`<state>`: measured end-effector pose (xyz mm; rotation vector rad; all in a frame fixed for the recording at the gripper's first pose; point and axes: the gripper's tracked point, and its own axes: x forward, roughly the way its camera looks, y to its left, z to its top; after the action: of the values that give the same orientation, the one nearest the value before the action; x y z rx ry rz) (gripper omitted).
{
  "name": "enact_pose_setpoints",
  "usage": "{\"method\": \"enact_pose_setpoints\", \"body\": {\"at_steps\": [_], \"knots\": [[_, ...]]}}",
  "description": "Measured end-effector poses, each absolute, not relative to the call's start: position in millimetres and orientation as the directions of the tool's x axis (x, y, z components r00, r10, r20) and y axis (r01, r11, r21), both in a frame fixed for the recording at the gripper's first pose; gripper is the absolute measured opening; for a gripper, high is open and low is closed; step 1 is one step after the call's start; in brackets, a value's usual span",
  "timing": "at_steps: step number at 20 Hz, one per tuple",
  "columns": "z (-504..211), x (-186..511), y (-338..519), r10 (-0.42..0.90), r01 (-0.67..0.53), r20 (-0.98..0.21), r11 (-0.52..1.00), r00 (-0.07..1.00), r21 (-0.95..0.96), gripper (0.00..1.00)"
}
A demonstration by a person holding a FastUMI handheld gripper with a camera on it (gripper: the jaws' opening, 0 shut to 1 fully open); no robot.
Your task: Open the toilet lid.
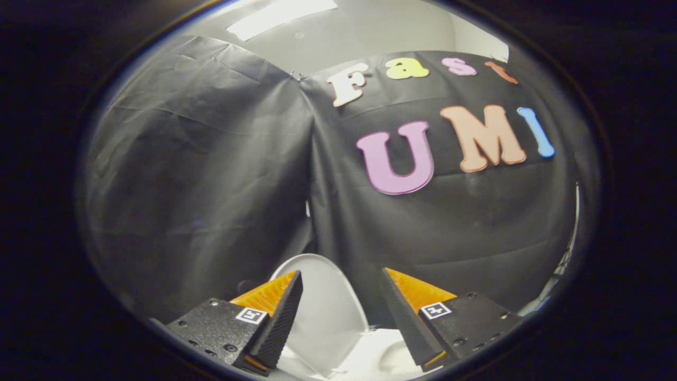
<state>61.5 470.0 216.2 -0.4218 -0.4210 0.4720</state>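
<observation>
Hovering with fingers spread wide, the gripper (341,288) frames the raised toilet lid (322,312): rigid, slick plastic, light on its hinge, best taken by its rim.

The raised toilet lid (322,312) stands between the spread fingers (283,312) of the gripper (341,288); black cloth wall (201,174) blocks passage beyond.

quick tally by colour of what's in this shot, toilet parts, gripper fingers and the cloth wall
White: 2, the raised toilet lid and the toilet below it
Orange and black: 2, the fingers of the open gripper, the other finger at
Black: 1, the cloth wall
Total: 5
</observation>
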Motion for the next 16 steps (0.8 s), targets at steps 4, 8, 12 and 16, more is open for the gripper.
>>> {"method": "enact_pose_setpoints", "body": {"at_steps": [4, 8, 12, 16], "knots": [[245.3, 42.6, 407.7, 0.436, -0.249, 0.366, 0.853, 0.822, -0.458, 0.90], [259.7, 18.8, 341.9, 0.358, -0.147, 0.430, 0.881, 0.829, -0.450, 0.90], [266.1, -7.1, 284.2, 0.283, -0.072, 0.479, 0.909, 0.831, -0.411, 0.90], [264.3, -30.4, 241.7, 0.233, -0.018, 0.505, 0.919, 0.831, -0.394, 0.90]]}}
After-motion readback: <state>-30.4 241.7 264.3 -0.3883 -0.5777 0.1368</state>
